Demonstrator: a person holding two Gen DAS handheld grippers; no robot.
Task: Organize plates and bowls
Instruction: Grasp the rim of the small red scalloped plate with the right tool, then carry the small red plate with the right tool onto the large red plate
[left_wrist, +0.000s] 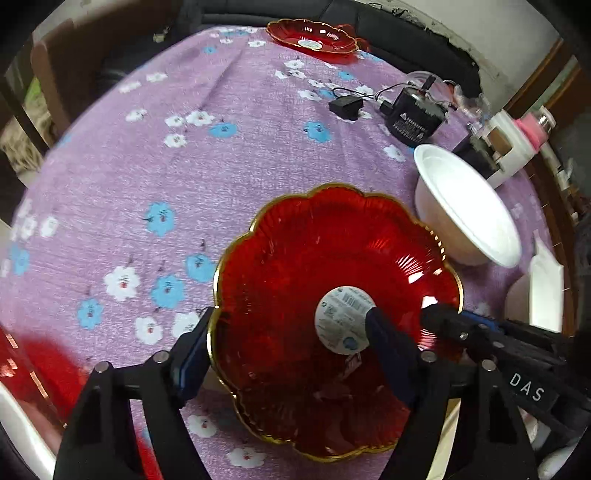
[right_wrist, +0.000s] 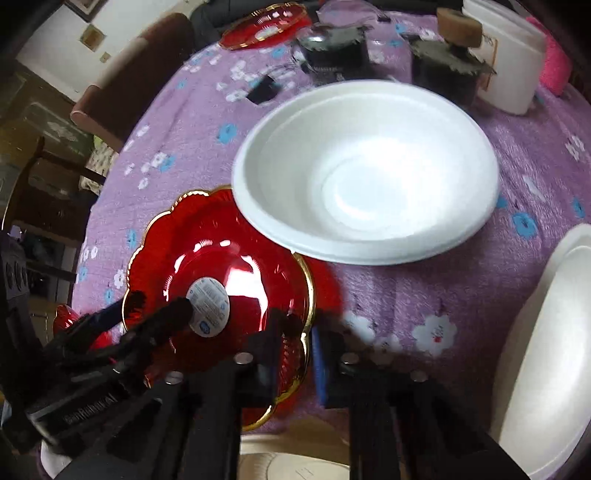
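A red scalloped plate with a gold rim (left_wrist: 314, 288) lies on the purple floral cloth, a round white sticker at its centre. My left gripper (left_wrist: 288, 343) is open wide; one finger sits outside the plate's left rim, the other over the sticker. My right gripper (right_wrist: 295, 332) straddles the same plate's right rim (right_wrist: 221, 266), jaws a little apart around the rim. A white foam bowl (right_wrist: 365, 170) stands upright beside the plate, also in the left view (left_wrist: 465, 206). A second red plate (left_wrist: 310, 35) lies at the far edge.
Black adapters with cables (left_wrist: 410, 118) and a white box (right_wrist: 506, 55) sit behind the bowl. Another white foam dish (right_wrist: 546, 350) lies at the right edge. A brown chair (right_wrist: 129, 81) stands at the far left.
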